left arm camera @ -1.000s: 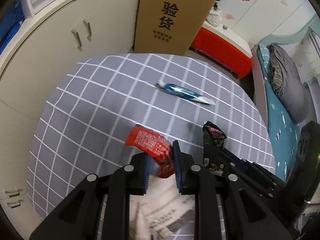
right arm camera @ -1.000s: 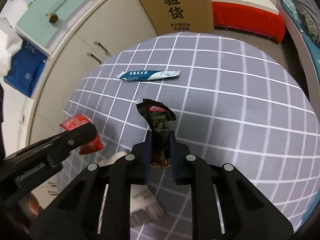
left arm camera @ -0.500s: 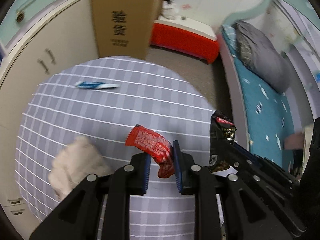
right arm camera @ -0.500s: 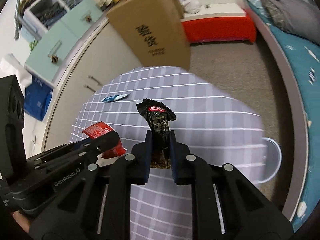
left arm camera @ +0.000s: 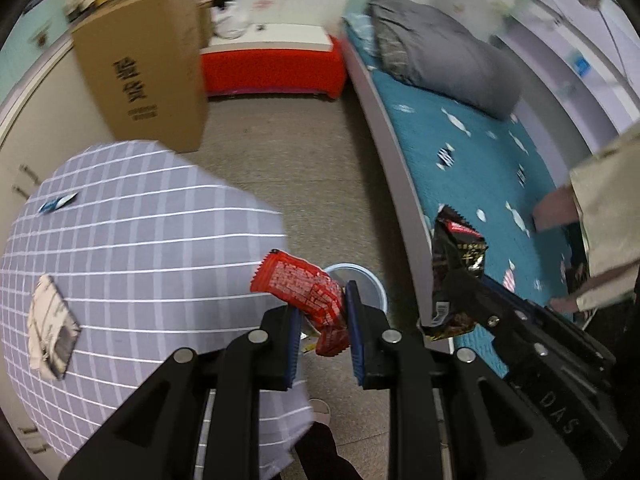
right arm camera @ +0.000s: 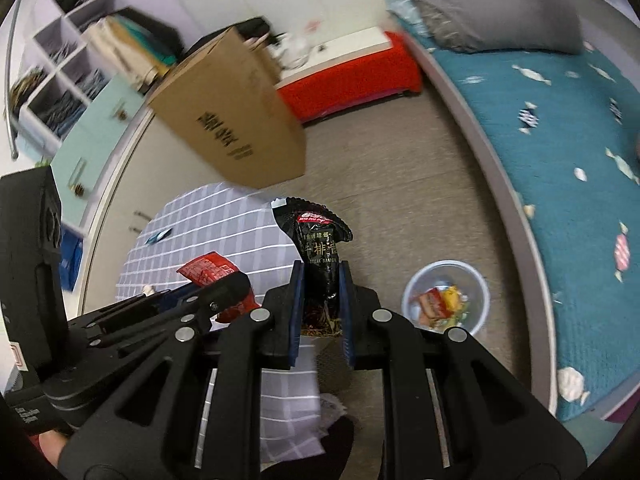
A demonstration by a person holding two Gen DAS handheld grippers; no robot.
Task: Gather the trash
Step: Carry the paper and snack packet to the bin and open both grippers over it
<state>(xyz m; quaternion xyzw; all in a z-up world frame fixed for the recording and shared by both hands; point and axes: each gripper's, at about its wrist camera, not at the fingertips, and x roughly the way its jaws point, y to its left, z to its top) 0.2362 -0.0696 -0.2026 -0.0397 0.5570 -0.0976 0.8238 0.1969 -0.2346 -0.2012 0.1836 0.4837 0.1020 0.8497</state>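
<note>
Now we see both grippers carried off the checked table (left arm camera: 120,240): the left gripper (left arm camera: 322,322) pinches the red wrapper (left arm camera: 304,284), the right gripper (right arm camera: 320,300) the black sachet (right arm camera: 320,248); the waste bin (right arm camera: 478,280), previously unseen, appears at 3 o'clock.

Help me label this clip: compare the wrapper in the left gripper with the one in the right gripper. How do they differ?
The red wrapper is bright red with fine white print; the black wrapper is glossy black with a red logo. The red wrapper leans sideways out of the left gripper, while the black wrapper stands nearly upright in the right gripper. Both are crumpled snack packets with zigzag-cut ends, each pinched between closed jaws.
</note>
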